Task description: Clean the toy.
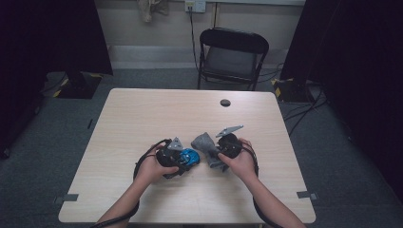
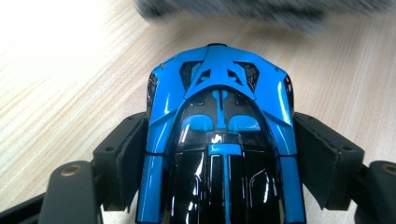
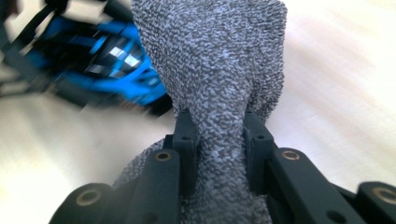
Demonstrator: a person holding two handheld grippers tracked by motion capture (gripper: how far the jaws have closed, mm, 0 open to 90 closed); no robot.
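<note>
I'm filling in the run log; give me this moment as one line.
left gripper: shut on blue toy car | right gripper: shut on grey cloth | both at table centre

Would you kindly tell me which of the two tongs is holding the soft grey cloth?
The right tongs, pinching the grey cloth; the left tongs grip the hard blue toy car instead.

All positions are given relative to the table [image 1: 142, 118]. The toy car [image 1: 189, 156] sits on the table near its centre, toward the near edge. The cloth [image 1: 205, 145] lies on the table just right of the car. The left gripper [image 1: 183, 159] is on the car's left side, its jaws either side of the car. The right gripper [image 1: 216, 152] is right of the cloth, its jaws pinching a fold of it. A chair [image 1: 232, 57] stands behind the table's far edge.
</note>
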